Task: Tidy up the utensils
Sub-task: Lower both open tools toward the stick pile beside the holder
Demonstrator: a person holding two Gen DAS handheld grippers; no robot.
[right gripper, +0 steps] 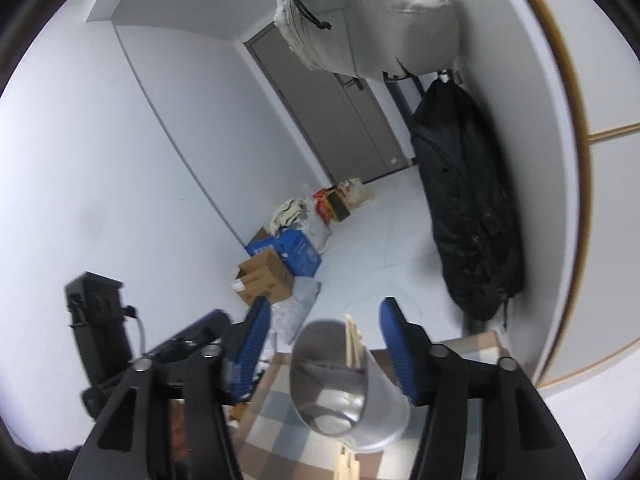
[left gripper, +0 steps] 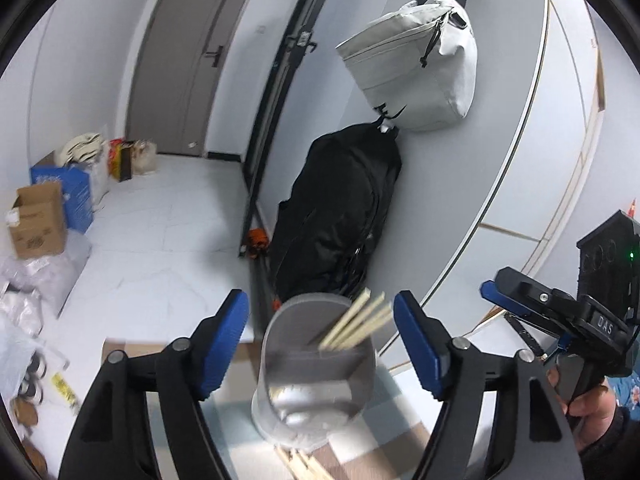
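Facing the holder: both grippers point at one grey utensil holder [left gripper: 316,364] from either side, each with its blue pads spread.
Left gripper [left gripper: 322,344]: released, jaws wide apart, nothing pressed between the pads; the holder sits in the gap, clear of both pads.
Right gripper [right gripper: 326,344]: released as well, jaws wide; in its own view the holder [right gripper: 348,392] stands between the pads, whether the right-hand pad touches its wall I cannot tell.
Person's hand [left gripper: 588,408]: seen at the right edge of the left wrist view, wrapped around the handle of the right gripper [left gripper: 532,300].
Utensil holder: a grey cylinder with an inner divider, standing on the checked tablecloth [right gripper: 276,404] near the table's far edge.
Chopsticks in holder [left gripper: 356,326]: a few pale wooden sticks leaning in the back compartment, tips above the rim.
Loose chopsticks [left gripper: 300,462]: more pale sticks lying on the cloth just in front of the holder's base.
Floor beyond: cardboard box [left gripper: 38,220] and blue box [left gripper: 68,188] near the left wall, with bags beside them.
Wall: black garment bag [left gripper: 344,208] hanging below a pale grey bag [left gripper: 412,64].
Far end: a grey door [left gripper: 192,56].
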